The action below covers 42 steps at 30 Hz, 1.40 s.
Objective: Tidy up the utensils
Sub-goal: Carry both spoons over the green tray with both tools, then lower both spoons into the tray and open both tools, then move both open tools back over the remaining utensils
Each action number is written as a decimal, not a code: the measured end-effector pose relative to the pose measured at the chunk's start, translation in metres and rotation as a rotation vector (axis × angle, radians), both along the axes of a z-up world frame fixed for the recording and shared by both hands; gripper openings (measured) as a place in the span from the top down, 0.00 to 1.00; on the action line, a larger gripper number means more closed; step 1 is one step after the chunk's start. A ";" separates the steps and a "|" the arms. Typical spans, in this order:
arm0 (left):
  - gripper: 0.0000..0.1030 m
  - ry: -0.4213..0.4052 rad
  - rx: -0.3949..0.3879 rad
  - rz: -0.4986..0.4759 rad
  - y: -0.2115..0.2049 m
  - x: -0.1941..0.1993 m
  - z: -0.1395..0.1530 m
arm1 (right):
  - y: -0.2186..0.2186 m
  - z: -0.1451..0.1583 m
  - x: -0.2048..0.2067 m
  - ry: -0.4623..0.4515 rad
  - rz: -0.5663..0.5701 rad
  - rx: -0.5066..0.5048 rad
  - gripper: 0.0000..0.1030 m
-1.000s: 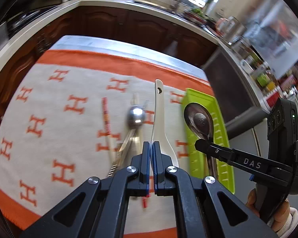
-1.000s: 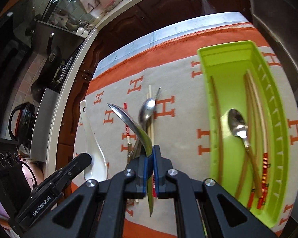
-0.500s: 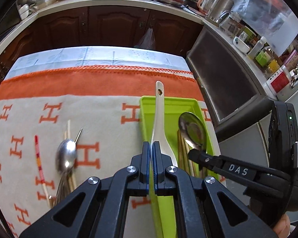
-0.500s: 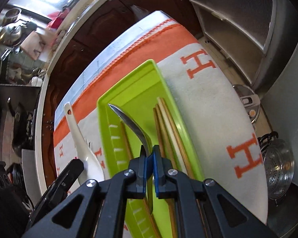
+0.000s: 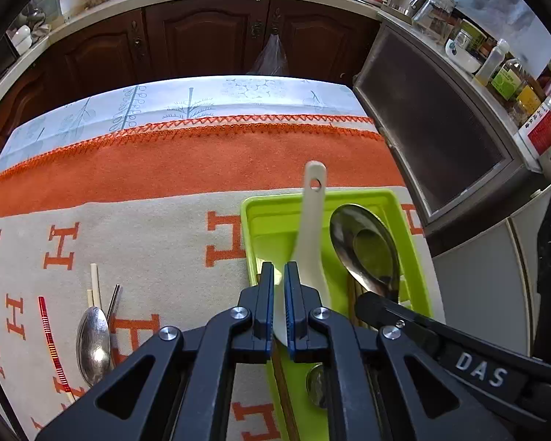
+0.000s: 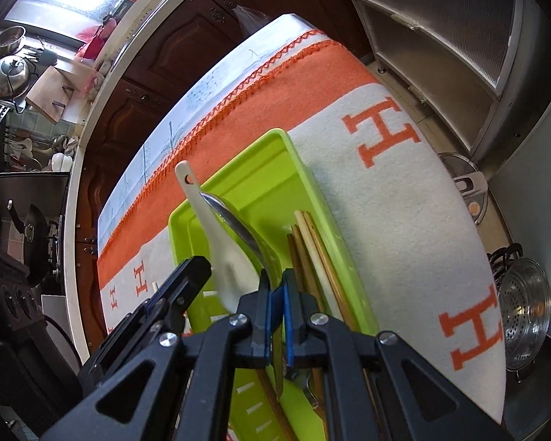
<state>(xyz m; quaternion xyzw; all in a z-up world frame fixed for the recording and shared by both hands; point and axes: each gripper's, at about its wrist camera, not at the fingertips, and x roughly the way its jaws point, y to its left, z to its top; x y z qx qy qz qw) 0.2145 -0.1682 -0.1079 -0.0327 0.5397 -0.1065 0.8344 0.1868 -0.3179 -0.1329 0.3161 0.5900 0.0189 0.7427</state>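
My left gripper (image 5: 279,275) is shut on a white ceramic spoon (image 5: 310,228), held over the green tray (image 5: 272,217) with its handle pointing away. My right gripper (image 6: 277,283) is shut on a large metal spoon (image 6: 242,228), also over the green tray (image 6: 246,169); its bowl shows in the left wrist view (image 5: 363,250). The white spoon (image 6: 220,242) sits just left of the metal one. Wooden chopsticks (image 6: 312,242) and a small metal spoon (image 5: 316,386) lie in the tray.
On the orange-and-white cloth (image 5: 147,242) left of the tray lie a metal spoon (image 5: 93,341), pale chopsticks (image 5: 94,286) and a red-striped chopstick (image 5: 49,334). A metal cabinet (image 5: 433,139) stands right of the table. A steamer pot (image 6: 525,305) sits on the floor.
Both grippers have moved right from above the loose utensils to over the green tray, carrying their spoons. They are now lower and closer together.
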 end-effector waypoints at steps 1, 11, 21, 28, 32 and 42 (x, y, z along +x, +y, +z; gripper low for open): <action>0.97 -0.001 -0.005 0.002 0.003 0.000 0.002 | 0.001 -0.001 0.001 0.004 -0.002 0.001 0.95; 0.90 -0.054 -0.014 0.029 0.032 -0.031 0.032 | 0.008 0.002 0.009 -0.001 -0.009 -0.075 0.84; 0.84 -0.020 0.030 0.069 0.070 -0.069 0.037 | 0.019 0.021 -0.016 -0.059 0.067 -0.132 0.78; 0.81 0.005 0.045 0.106 0.098 -0.108 0.042 | 0.037 0.037 -0.045 -0.076 0.133 -0.159 0.78; 0.80 0.005 0.044 0.144 0.118 -0.130 0.050 | 0.046 0.046 -0.066 -0.077 0.175 -0.171 0.78; 0.72 -0.043 0.071 0.213 0.158 -0.182 0.077 | 0.069 0.073 -0.111 -0.115 0.244 -0.203 0.78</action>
